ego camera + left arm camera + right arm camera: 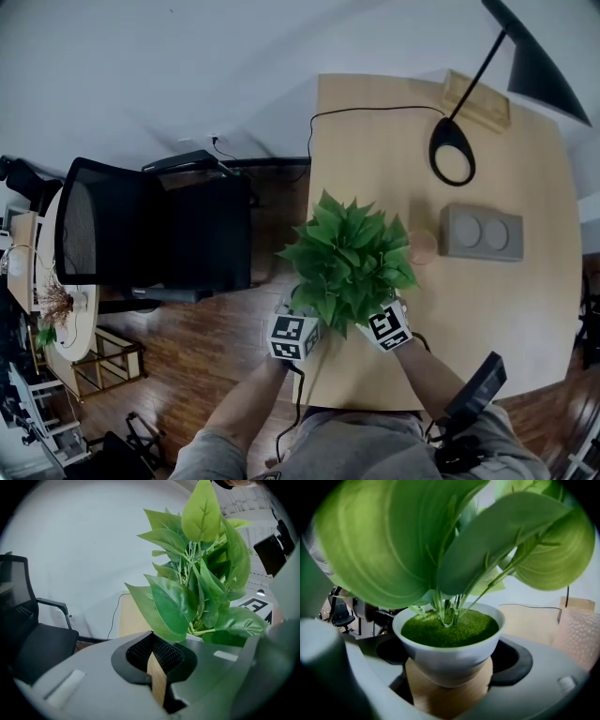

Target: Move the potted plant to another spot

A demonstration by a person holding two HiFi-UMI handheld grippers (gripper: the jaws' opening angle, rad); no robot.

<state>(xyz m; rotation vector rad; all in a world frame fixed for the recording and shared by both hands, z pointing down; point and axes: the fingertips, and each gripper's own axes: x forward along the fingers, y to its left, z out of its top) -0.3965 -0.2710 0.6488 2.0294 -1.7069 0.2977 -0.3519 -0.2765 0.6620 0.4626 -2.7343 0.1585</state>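
A potted plant (352, 262) with broad green leaves stands over the left part of the light wooden table (497, 309). Its white pot (450, 651), filled with green moss, sits between the jaws of my right gripper (449, 665), whose black pads press on both sides of it. In the head view the leaves hide the pot, and my right gripper (384, 317) reaches in from the lower right. My left gripper (300, 319) is beside the plant at the table's left edge. Its jaws (153, 660) are nearly together with nothing between them, and the plant (197, 583) rises just to their right.
A black lamp base (452, 150) with a cable, a grey box with two round discs (481, 232), a small round coaster (424, 246) and a wooden holder (476, 98) are on the table farther back. A black office chair (141, 234) stands left of the table.
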